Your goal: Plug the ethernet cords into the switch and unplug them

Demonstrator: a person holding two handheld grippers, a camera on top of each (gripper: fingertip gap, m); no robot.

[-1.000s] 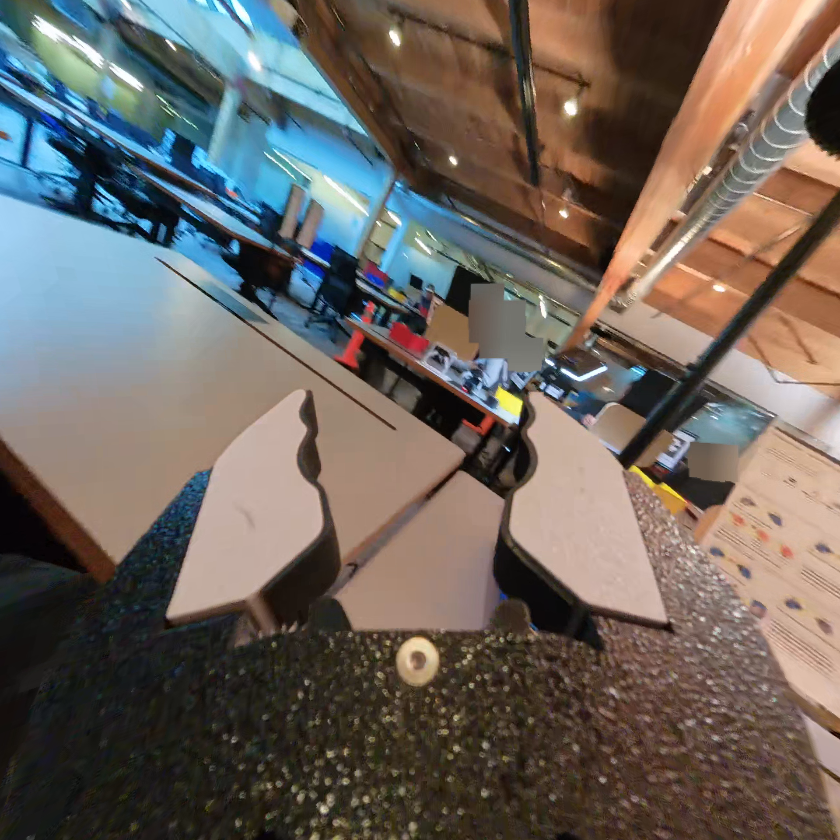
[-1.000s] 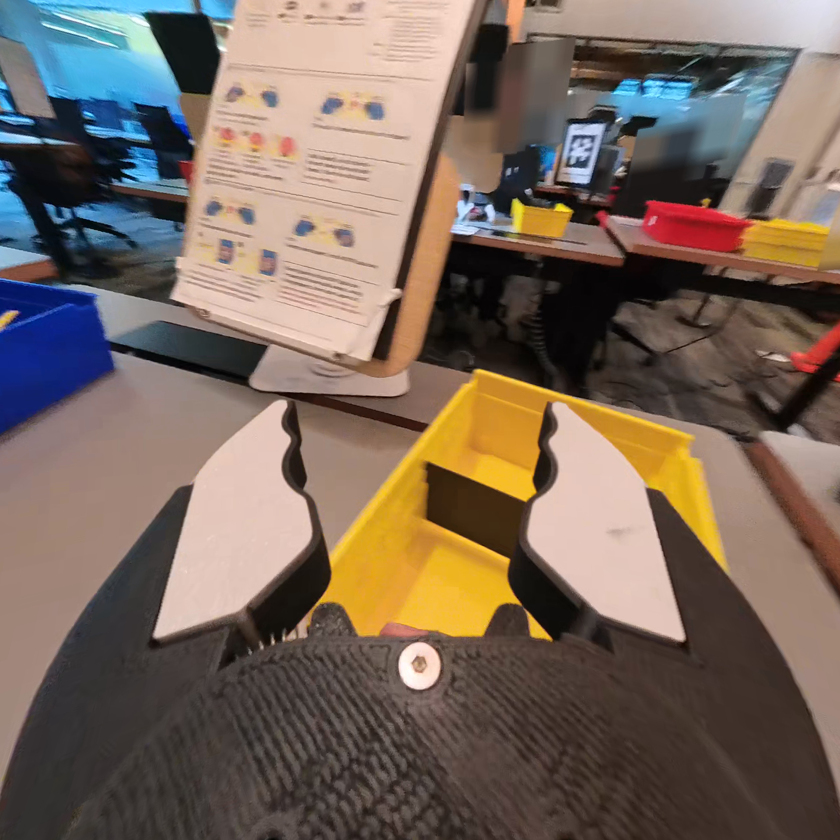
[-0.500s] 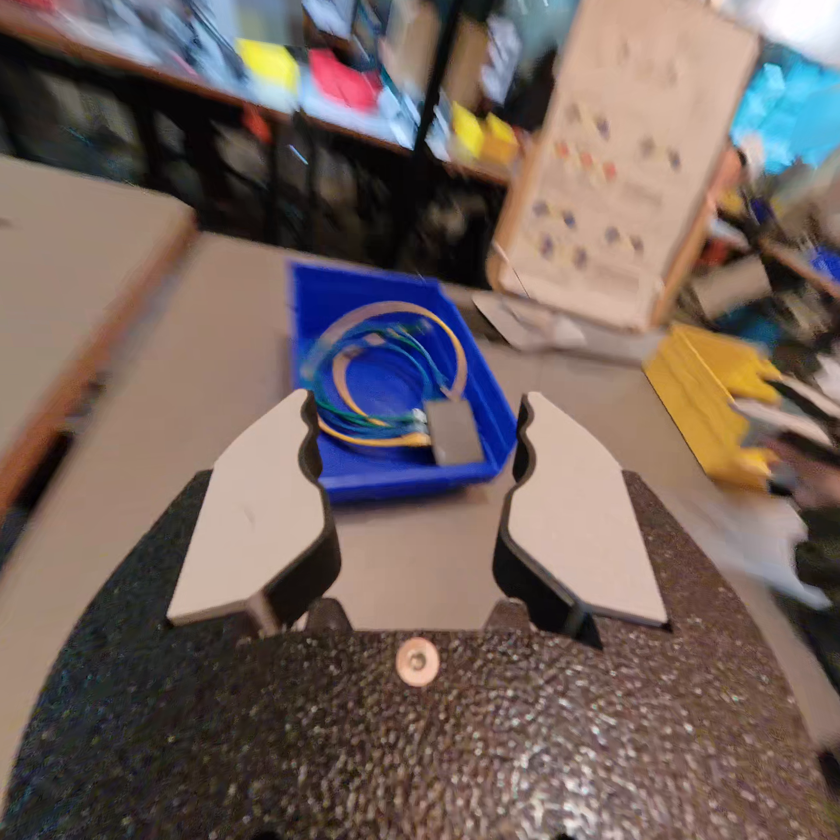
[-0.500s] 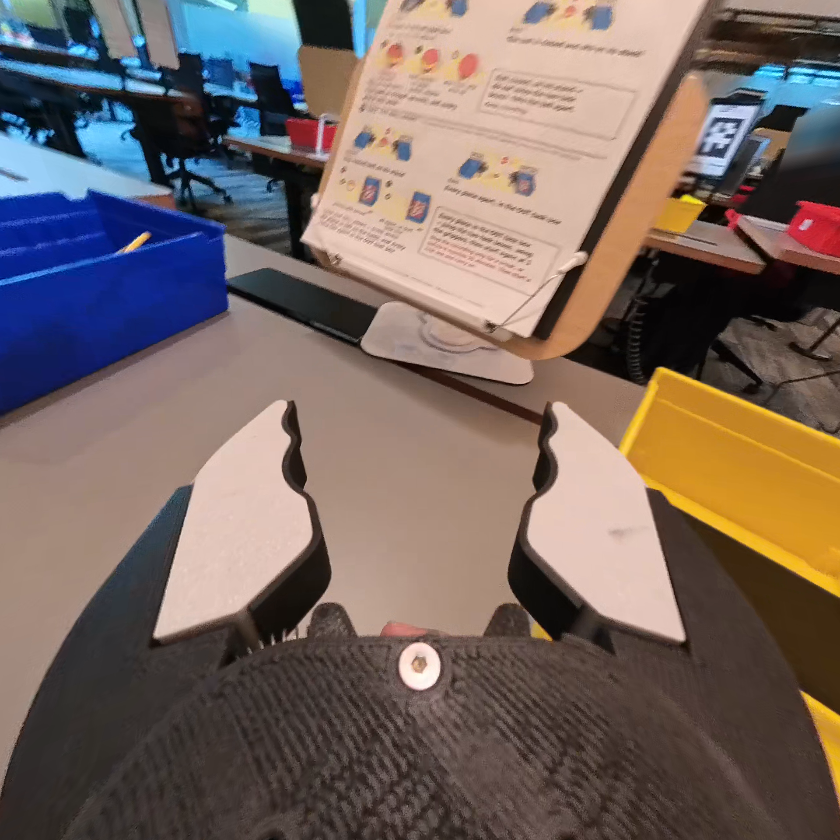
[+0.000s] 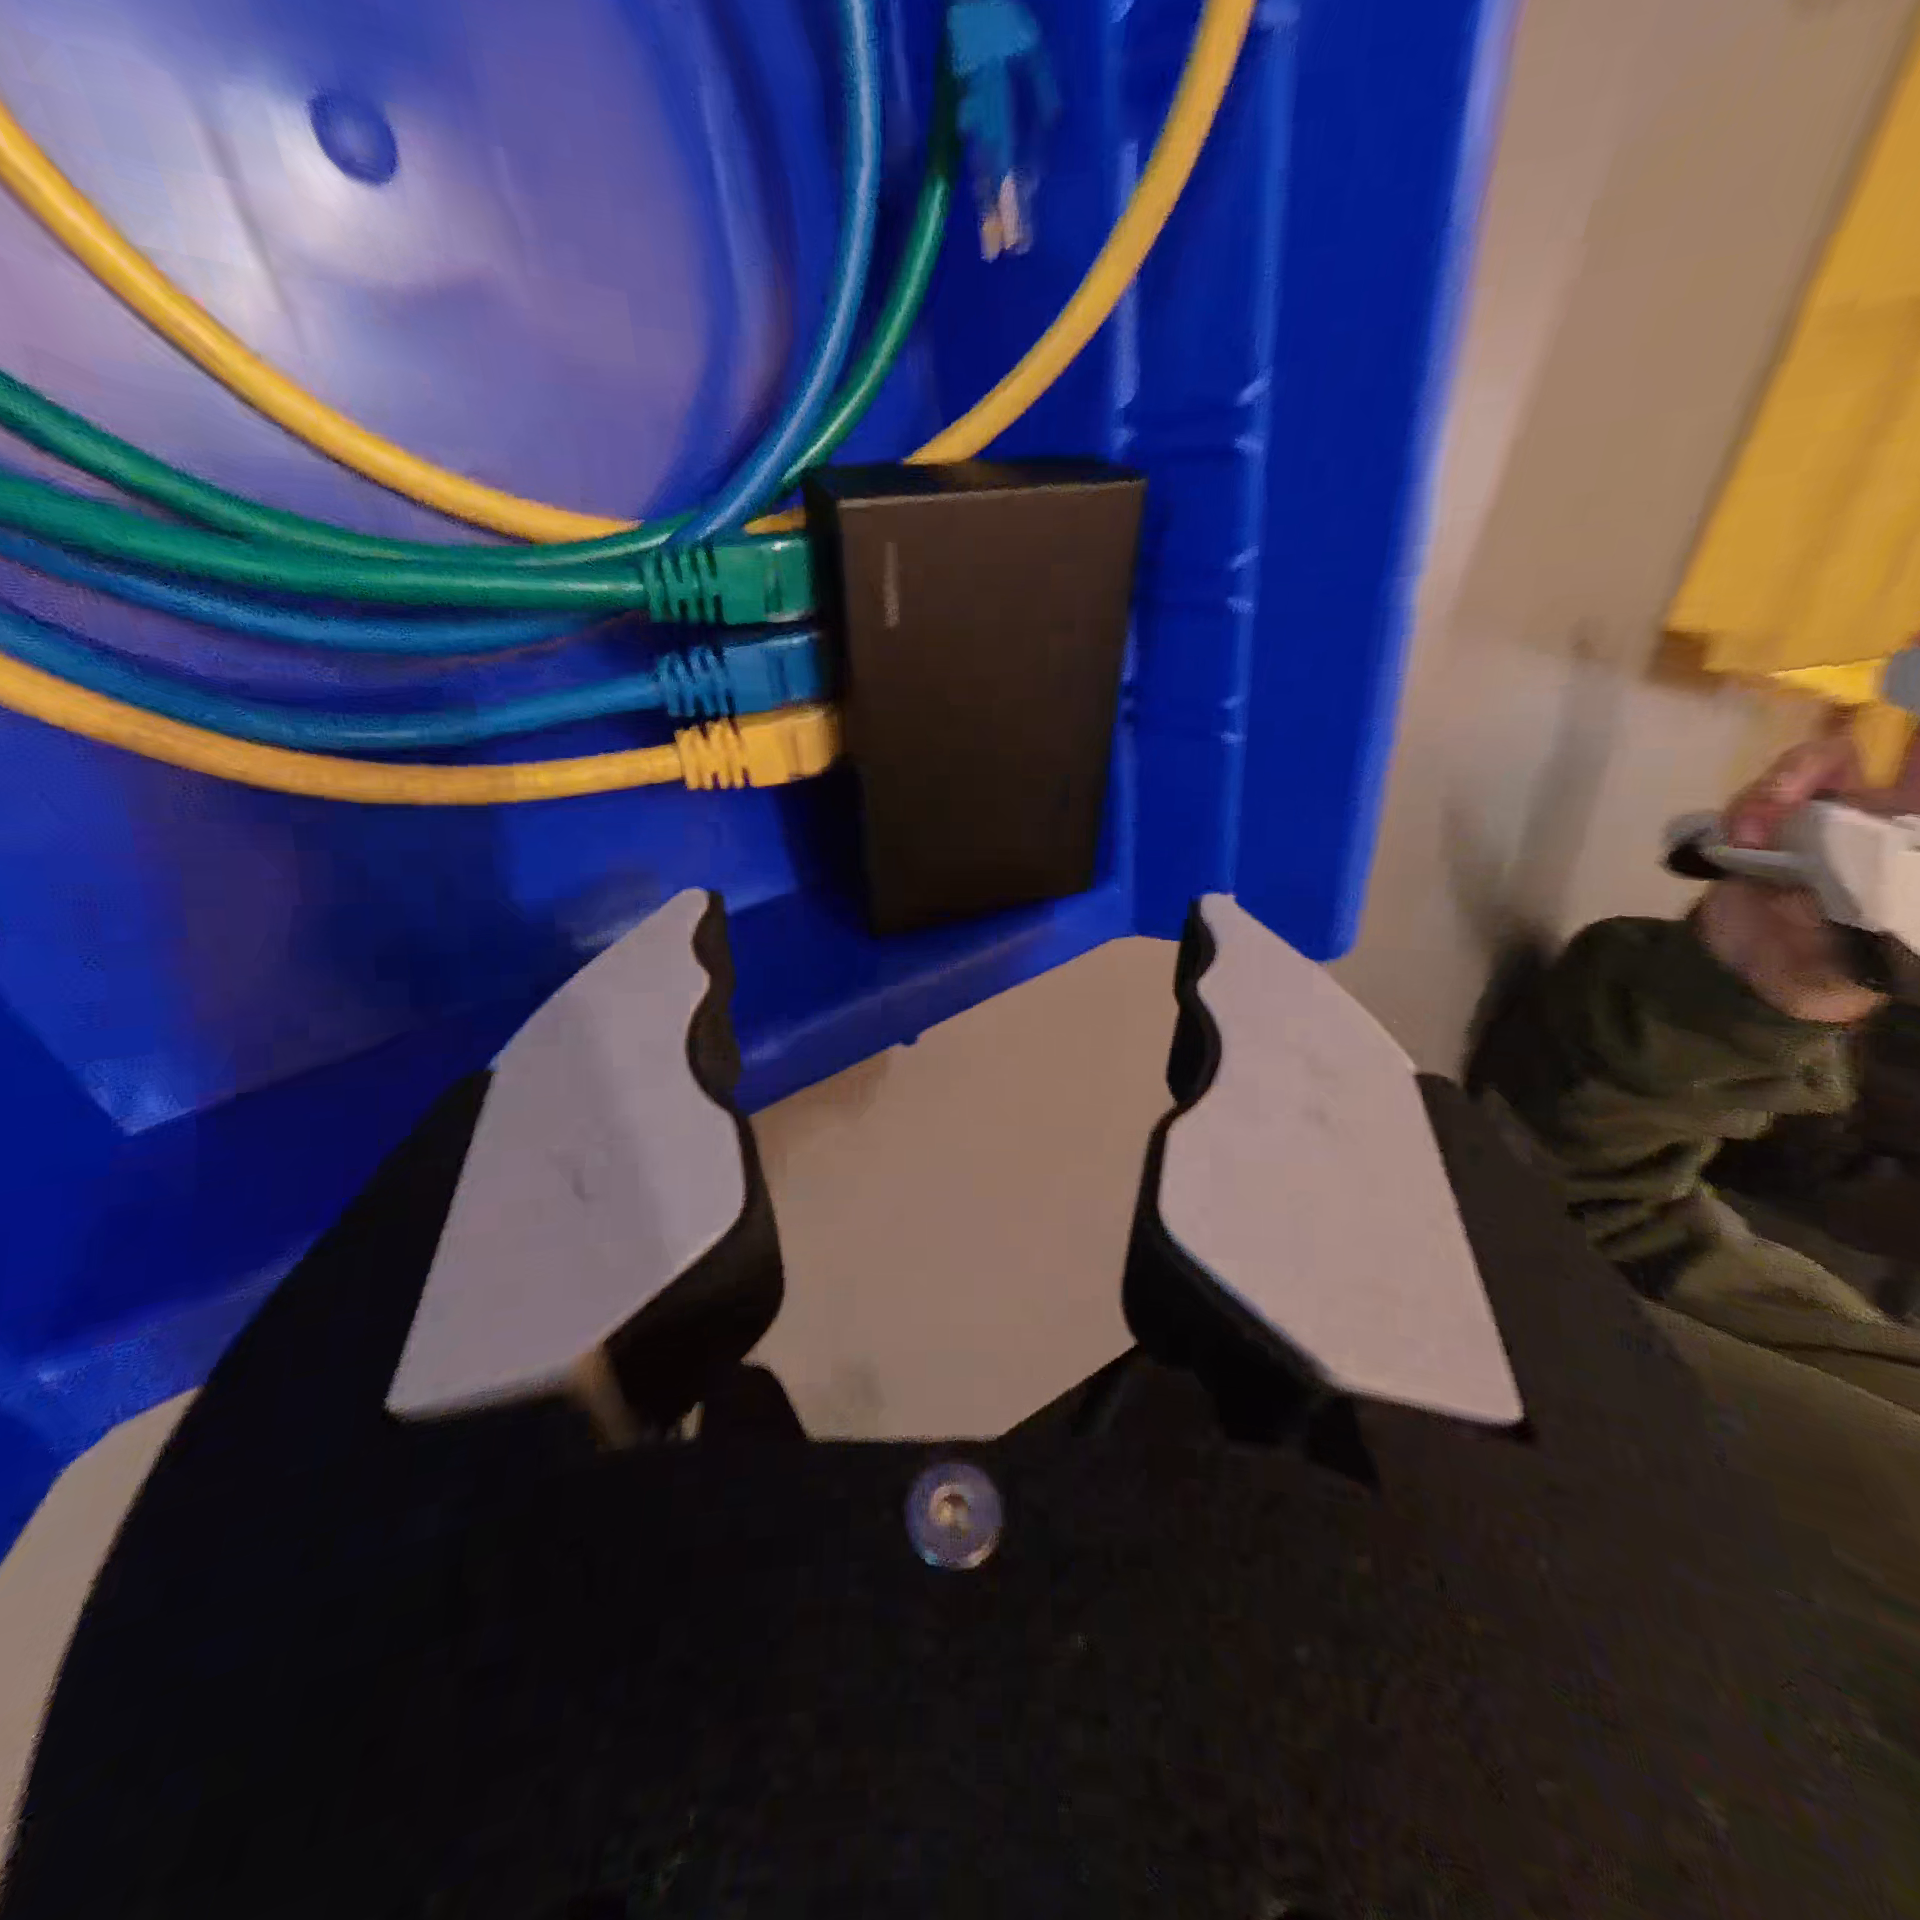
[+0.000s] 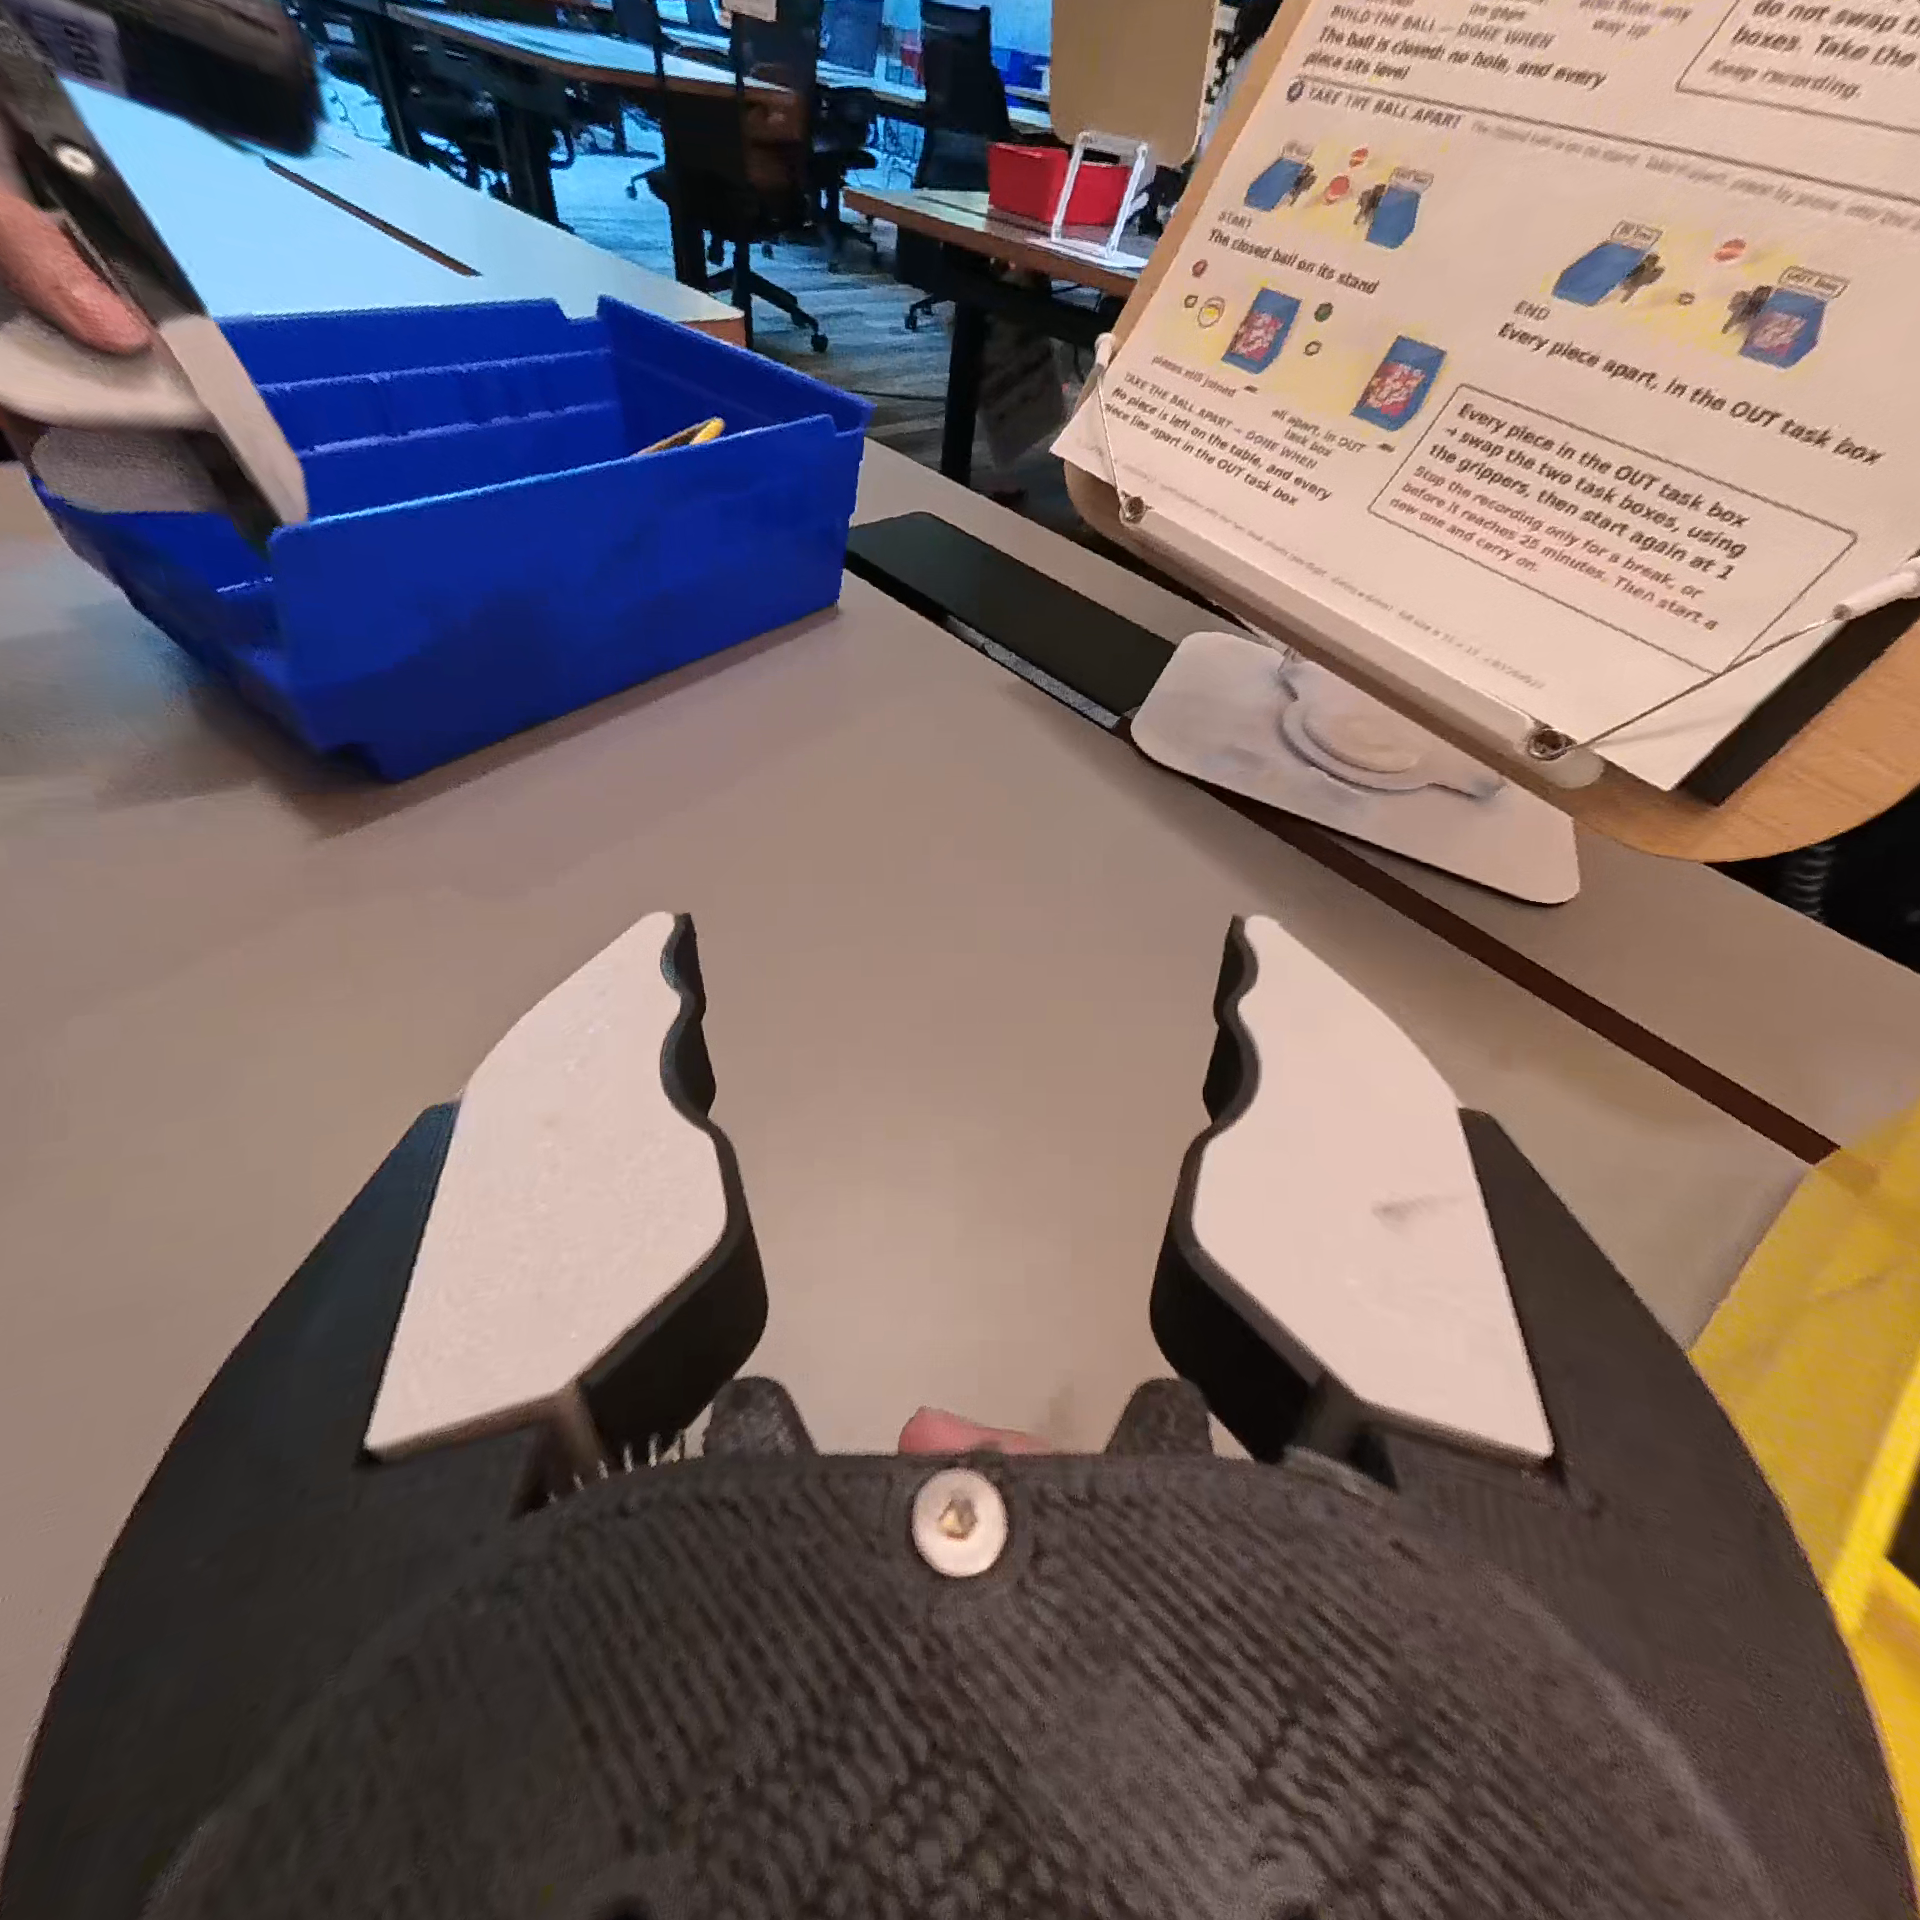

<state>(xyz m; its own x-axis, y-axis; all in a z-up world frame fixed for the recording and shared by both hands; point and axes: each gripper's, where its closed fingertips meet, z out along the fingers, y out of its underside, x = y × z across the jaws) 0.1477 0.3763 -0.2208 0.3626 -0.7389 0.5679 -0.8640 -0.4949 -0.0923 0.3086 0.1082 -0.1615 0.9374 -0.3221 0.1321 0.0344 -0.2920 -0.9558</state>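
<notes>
In the left wrist view a black switch lies in a blue bin against its right wall. A green cord, a blue cord and a yellow cord are plugged into its left side. A loose blue plug lies farther back. My left gripper is open and empty, just short of the switch, over the bin's near rim. My right gripper is open and empty above the bare table. The blue bin shows at the left in the right wrist view, with the left gripper at its near corner.
A yellow bin sits at the table's right edge; it also shows in the left wrist view. An instruction sheet on a wooden stand stands at the back right. A hand in a green sleeve is at the right.
My left gripper swung down from facing the room and closed in on the blue bin, now right over the switch. My right gripper turned left, from over the yellow bin to the bare table.
</notes>
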